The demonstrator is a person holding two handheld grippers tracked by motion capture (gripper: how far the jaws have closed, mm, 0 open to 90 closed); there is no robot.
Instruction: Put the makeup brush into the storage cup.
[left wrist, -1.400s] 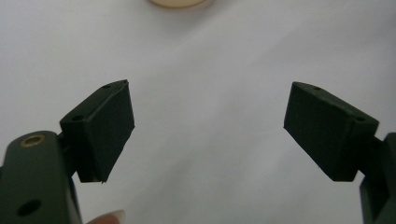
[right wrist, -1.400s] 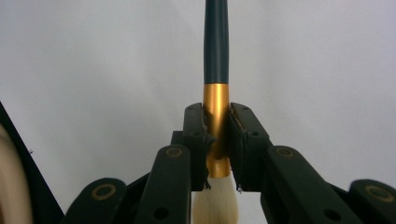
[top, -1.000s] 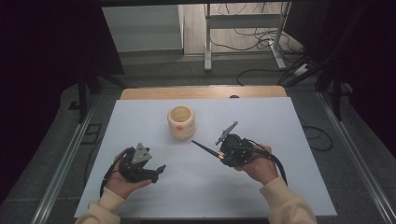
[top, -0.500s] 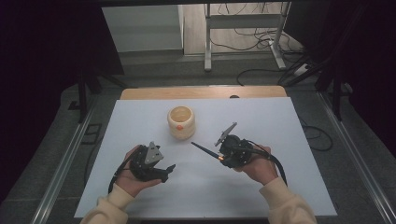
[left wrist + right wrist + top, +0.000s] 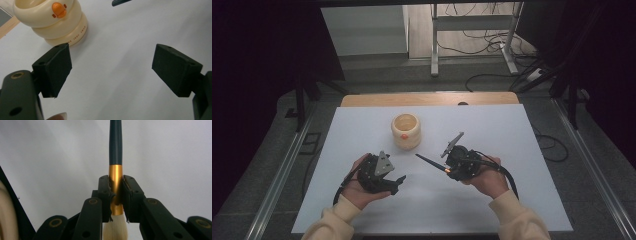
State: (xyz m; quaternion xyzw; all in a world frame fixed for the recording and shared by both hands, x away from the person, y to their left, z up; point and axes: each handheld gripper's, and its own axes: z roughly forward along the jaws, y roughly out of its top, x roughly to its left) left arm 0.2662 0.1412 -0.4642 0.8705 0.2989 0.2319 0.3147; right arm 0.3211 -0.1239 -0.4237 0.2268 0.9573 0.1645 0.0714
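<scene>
Brush [image 5: 115, 177] clamped in right claw [image 5: 115, 202]

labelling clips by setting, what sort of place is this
Probably a lab or recording workspace, not a home: a white table on a framed stand, loose cables on the floor behind it, dark screens at both sides, and handheld grippers at work.

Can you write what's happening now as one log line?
right gripper: shut on gold-banded dark-handled brush | left gripper: open, beside cream duck-faced ribbed cup
</scene>
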